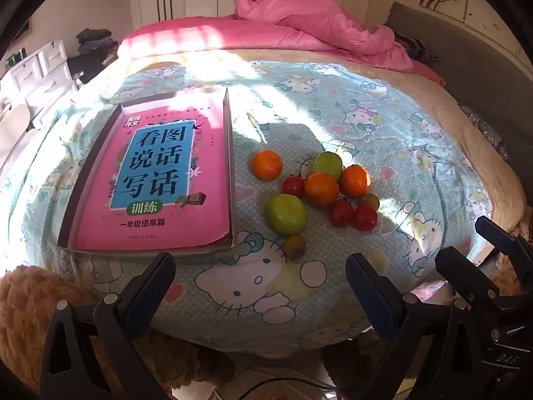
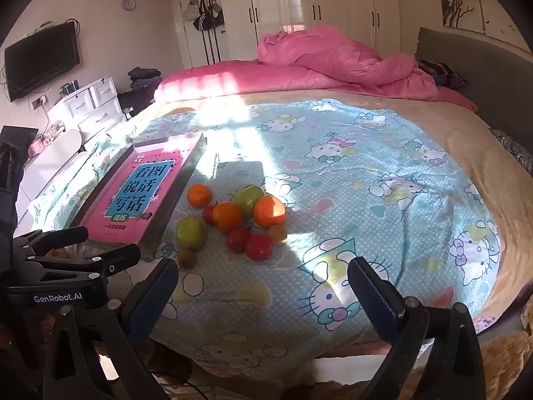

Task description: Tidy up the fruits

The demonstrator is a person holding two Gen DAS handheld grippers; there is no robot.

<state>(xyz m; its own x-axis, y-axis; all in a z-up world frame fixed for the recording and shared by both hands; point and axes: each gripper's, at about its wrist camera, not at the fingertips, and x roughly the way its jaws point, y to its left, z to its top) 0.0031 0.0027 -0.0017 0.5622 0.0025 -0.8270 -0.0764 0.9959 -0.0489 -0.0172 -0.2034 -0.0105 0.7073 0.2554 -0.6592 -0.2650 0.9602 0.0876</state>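
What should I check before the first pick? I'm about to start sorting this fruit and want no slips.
1. Left gripper open and empty: ok.
2. Right gripper open and empty: ok.
3. Fruit in view and unobstructed on the blanket: ok; oranges, green fruits and small red ones lie beside the tray.
4. Easy first target: ok; one orange sits apart from the pile.
5. Room in the tray: not ok; a pink book fills it.
6. Fruit steady on the soft bedding: cannot tell.

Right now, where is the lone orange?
In the left wrist view, the lone orange lies on the bedspread, between the pink book and the fruit cluster.
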